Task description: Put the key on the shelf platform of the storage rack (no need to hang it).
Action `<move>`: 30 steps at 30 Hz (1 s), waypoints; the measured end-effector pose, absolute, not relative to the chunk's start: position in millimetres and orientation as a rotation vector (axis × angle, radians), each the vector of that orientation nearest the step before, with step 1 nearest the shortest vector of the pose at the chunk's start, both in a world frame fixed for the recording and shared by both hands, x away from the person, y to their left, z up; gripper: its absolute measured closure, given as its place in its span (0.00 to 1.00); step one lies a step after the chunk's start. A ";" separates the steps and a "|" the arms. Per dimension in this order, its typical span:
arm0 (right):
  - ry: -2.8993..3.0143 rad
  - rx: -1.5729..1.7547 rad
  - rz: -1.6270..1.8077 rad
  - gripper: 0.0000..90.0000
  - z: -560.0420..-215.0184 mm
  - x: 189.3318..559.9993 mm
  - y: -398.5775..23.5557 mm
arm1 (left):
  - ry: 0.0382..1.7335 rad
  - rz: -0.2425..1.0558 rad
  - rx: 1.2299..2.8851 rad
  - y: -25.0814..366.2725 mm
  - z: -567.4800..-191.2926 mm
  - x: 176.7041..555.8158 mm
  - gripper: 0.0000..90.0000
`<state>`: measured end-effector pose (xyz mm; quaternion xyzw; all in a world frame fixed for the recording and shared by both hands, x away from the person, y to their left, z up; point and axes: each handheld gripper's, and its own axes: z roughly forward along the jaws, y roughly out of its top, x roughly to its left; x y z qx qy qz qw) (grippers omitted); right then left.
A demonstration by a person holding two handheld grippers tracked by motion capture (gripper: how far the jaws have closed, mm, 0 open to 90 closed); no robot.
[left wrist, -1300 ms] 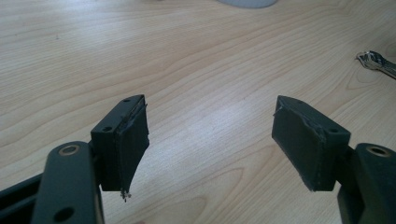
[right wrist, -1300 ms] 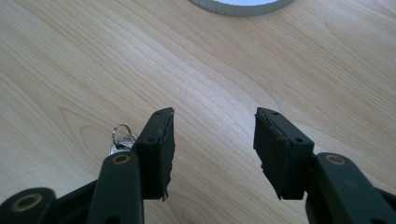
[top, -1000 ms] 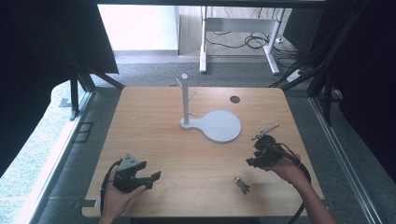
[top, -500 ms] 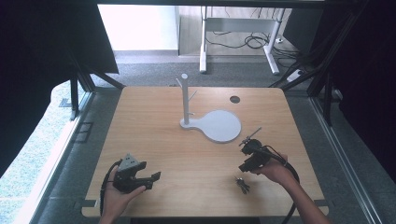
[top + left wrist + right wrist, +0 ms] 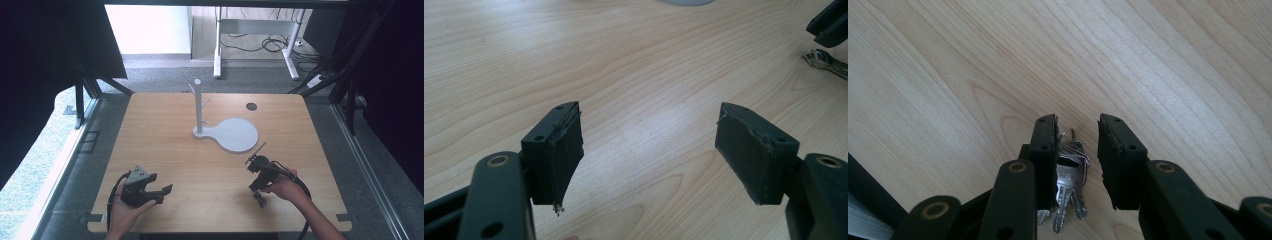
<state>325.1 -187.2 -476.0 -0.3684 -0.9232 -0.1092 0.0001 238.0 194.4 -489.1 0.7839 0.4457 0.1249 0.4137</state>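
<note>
A small bunch of silver keys (image 5: 1070, 175) lies flat on the wooden table, near its front right in the high view (image 5: 260, 199). My right gripper (image 5: 1077, 125) points down at them, with the keys between its jaws. The jaws have just been closing; the left pad is at the keys and a gap stays beside the right pad. A hand holds this gripper (image 5: 258, 190) from the bottom right. My left gripper (image 5: 161, 184) rests in a hand at the front left, jaws wide open (image 5: 649, 135) over bare wood. Its view also shows the keys (image 5: 824, 59) at far right.
A white stand (image 5: 198, 107) with a post, short pegs and a round flat base (image 5: 235, 135) sits at the table's middle back. A dark cable hole (image 5: 251, 106) lies behind it. Black curtains flank the table (image 5: 165, 130); a desk frame stands beyond.
My right gripper has moved left and down toward the table's front, coming over the keys, and its jaws have narrowed. The left gripper has stayed put.
</note>
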 end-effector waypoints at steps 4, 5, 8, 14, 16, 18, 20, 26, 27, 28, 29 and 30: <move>-2.897 -1.145 -0.328 0.78 -479.3 324.6 -183.6 | 1.123 0.313 1.973 194.1 -490.1 238.3 0.30; -2.896 -1.149 -0.321 0.79 -480.4 324.3 -182.5 | 1.123 0.313 1.973 194.1 -490.1 238.3 0.30; -2.887 -1.146 -0.313 0.79 -483.4 324.0 -180.6 | 1.122 0.315 1.973 194.1 -490.2 238.3 0.30; -2.894 -1.136 -0.252 0.86 -493.7 324.8 -175.7 | 1.122 0.315 1.976 193.7 -490.4 238.4 0.30; -2.897 -1.140 -0.240 0.88 -494.9 324.5 -174.6 | 1.123 0.315 1.976 193.4 -490.7 238.5 0.30; -2.899 -1.137 -0.230 0.91 -495.3 324.5 -174.3 | 1.123 0.315 1.977 193.2 -490.9 238.5 0.30; -2.904 -1.132 -0.217 0.94 -494.8 324.1 -174.1 | 1.122 0.315 1.979 193.1 -491.0 238.5 0.30; -2.905 -1.123 -0.171 0.99 -493.6 322.4 -172.8 | 1.120 0.326 1.977 192.6 -489.3 237.4 0.30; -2.907 -1.116 -0.166 0.99 -493.6 322.2 -172.6 | 1.121 0.326 1.977 192.7 -489.4 237.4 0.30; -2.909 -1.109 -0.154 0.99 -493.3 322.0 -172.4 | 1.121 0.326 1.977 192.7 -489.4 237.4 0.30; -2.909 -1.109 -0.154 0.99 -493.3 322.0 -172.4 | 1.121 0.325 1.978 193.0 -489.8 237.6 0.30; -2.908 -1.100 -0.136 0.99 -492.9 321.5 -172.0 | 1.121 0.326 1.979 193.2 -490.0 237.9 0.30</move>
